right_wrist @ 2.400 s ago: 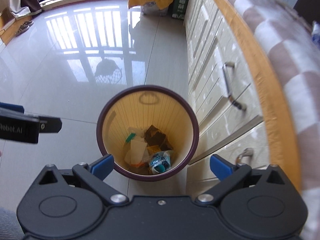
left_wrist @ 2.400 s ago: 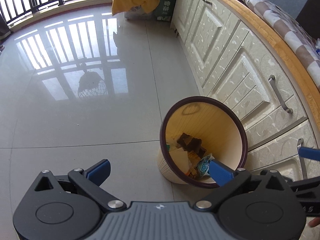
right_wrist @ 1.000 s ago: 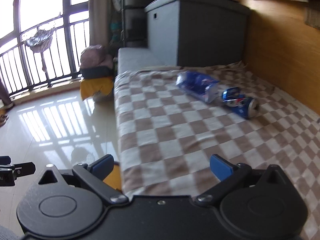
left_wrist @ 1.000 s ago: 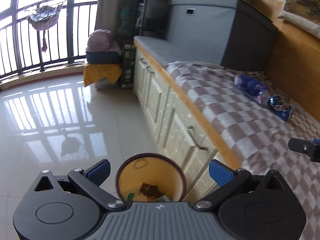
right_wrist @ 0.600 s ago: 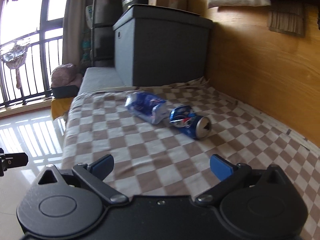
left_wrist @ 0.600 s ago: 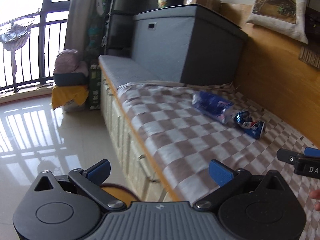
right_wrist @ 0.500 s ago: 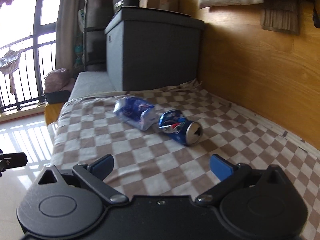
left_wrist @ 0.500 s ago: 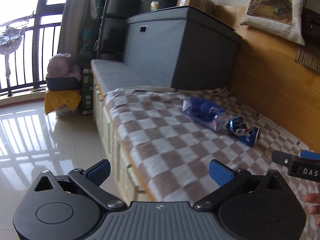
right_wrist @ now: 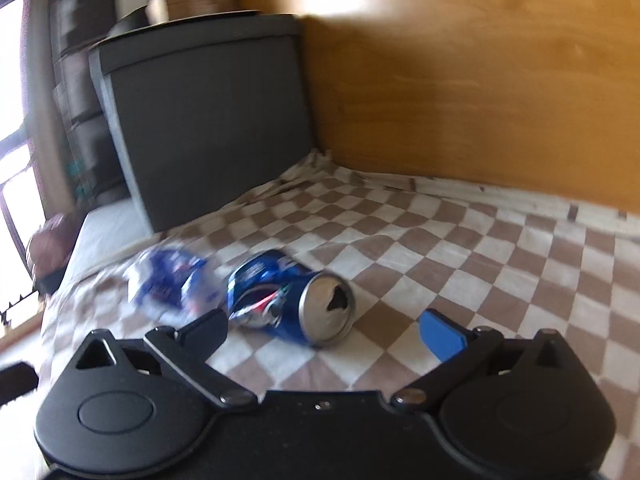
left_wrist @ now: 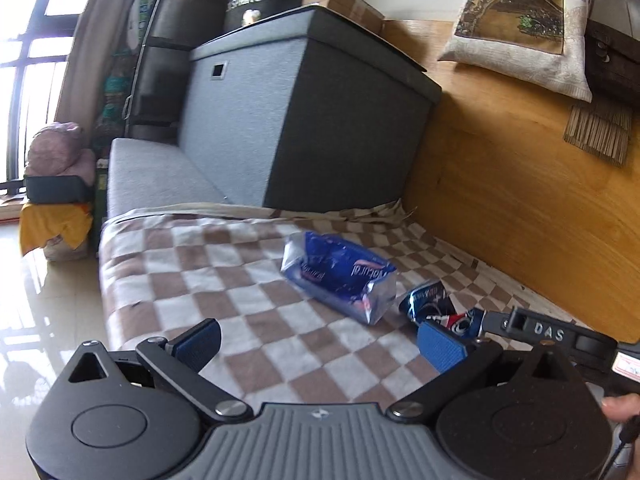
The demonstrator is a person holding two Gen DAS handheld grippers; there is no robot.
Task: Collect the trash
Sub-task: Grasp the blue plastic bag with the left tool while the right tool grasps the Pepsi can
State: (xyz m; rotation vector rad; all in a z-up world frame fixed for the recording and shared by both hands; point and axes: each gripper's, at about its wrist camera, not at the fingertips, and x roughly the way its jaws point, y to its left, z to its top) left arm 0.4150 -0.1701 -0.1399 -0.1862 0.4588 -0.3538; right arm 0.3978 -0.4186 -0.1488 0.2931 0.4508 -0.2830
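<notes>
Two pieces of trash are lying on the brown-and-cream checkered blanket (left_wrist: 248, 280) that is covering the long bench seat: a crumpled blue snack wrapper (left_wrist: 340, 278) and, just beside it on the wall side, a dented blue soda can (right_wrist: 292, 300) resting on its side. The can's opened top is facing the right wrist camera, and its far end is nearly touching the wrapper (right_wrist: 172, 280), which is blurred in that view.

The right claw (right_wrist: 322, 330) is hovering low over the blanket with its jaws spread wide apart, and the can is sitting just ahead of the gap between them, closer to the dark left finger than to the blue pad on the right. Nothing is being gripped.

The left claw (left_wrist: 320, 346) is also hanging open over the blanket, its blue pads well apart and empty, with the wrapper lying ahead of it and slightly to its right. From this side the can (left_wrist: 436, 306) is partly hidden behind the left claw's right pad and the black body of the other tool.

Behind the trash a dark grey storage box (left_wrist: 304, 120) is standing against the wooden wall panel (left_wrist: 520, 200), and a patterned cushion (left_wrist: 520, 28) is sitting up on the ledge above. Glossy floor tiles (left_wrist: 48, 312) are shining off to the left.
</notes>
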